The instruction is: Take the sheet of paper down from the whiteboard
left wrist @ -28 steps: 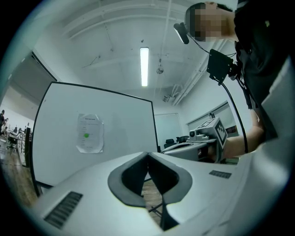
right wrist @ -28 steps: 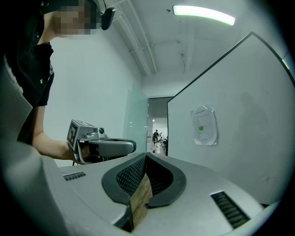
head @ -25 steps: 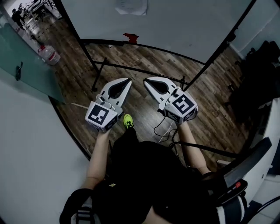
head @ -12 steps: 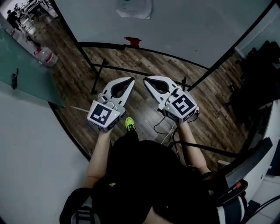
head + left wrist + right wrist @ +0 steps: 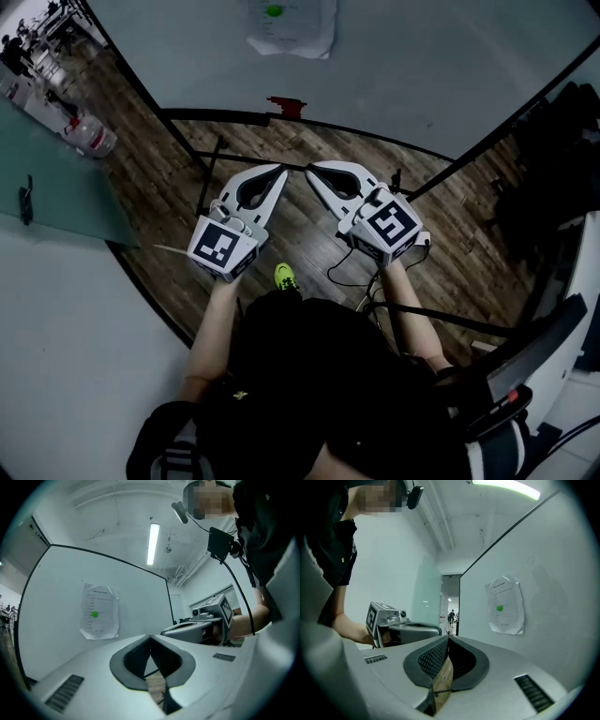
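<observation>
The white printed paper sheet (image 5: pixel 292 28) looks matt and slightly crumpled on the smooth pale whiteboard (image 5: pixel 441 66). The dark plank floor (image 5: pixel 469 216) shows wood grain. The left gripper (image 5: pixel 279 174) and right gripper (image 5: pixel 313 172) have smooth white plastic shells; their jaws carry dark grid-textured lining.

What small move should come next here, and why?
Probably bring the right claw up and forward toward the sheet of paper, opening it on the way. Both it and the left claw are shut, empty and short of the whiteboard, where the sheet hangs.
</observation>
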`<act>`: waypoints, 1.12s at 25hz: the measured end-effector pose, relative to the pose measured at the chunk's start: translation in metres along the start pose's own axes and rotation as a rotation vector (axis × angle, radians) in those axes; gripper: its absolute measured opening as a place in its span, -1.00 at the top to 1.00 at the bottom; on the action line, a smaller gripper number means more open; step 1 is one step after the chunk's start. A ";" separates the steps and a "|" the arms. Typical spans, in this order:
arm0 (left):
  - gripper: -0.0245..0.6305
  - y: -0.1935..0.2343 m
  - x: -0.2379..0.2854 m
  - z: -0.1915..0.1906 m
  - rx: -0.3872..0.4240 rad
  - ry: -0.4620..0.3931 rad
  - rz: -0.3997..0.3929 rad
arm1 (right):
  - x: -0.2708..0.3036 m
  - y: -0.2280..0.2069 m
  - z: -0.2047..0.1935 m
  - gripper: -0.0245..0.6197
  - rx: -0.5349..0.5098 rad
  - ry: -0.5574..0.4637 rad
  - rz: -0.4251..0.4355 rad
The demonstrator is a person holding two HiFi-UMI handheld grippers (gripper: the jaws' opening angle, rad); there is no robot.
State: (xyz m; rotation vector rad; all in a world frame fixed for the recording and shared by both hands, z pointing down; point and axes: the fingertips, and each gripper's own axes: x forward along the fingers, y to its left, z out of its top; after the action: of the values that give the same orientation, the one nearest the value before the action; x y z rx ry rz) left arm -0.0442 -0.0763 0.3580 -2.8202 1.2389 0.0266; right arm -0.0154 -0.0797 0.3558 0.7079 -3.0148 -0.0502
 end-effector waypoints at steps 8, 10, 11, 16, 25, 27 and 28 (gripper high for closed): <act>0.86 0.047 0.026 0.002 0.011 -0.011 -0.033 | 0.038 -0.037 0.007 0.91 -0.021 -0.005 -0.037; 0.86 0.053 0.030 0.001 0.009 -0.013 -0.042 | 0.045 -0.043 0.009 0.91 -0.025 -0.007 -0.042; 0.86 0.056 0.032 0.001 0.007 -0.012 -0.046 | 0.048 -0.046 0.010 0.91 -0.027 -0.008 -0.043; 0.86 0.073 0.045 -0.011 0.000 0.011 -0.027 | 0.059 -0.065 0.007 0.91 -0.021 -0.002 -0.042; 0.86 0.083 0.071 -0.002 0.014 0.005 0.042 | 0.066 -0.098 0.016 0.91 -0.031 -0.008 0.002; 0.86 0.089 0.076 0.002 0.027 0.000 0.062 | 0.069 -0.105 0.020 0.91 -0.044 -0.012 0.015; 0.86 0.091 0.079 0.004 0.034 -0.003 0.071 | 0.070 -0.108 0.021 0.91 -0.047 -0.014 0.021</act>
State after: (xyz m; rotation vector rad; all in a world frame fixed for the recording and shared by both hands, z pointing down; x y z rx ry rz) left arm -0.0579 -0.1957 0.3466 -2.7460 1.3251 0.0127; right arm -0.0310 -0.2071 0.3325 0.6748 -3.0234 -0.1248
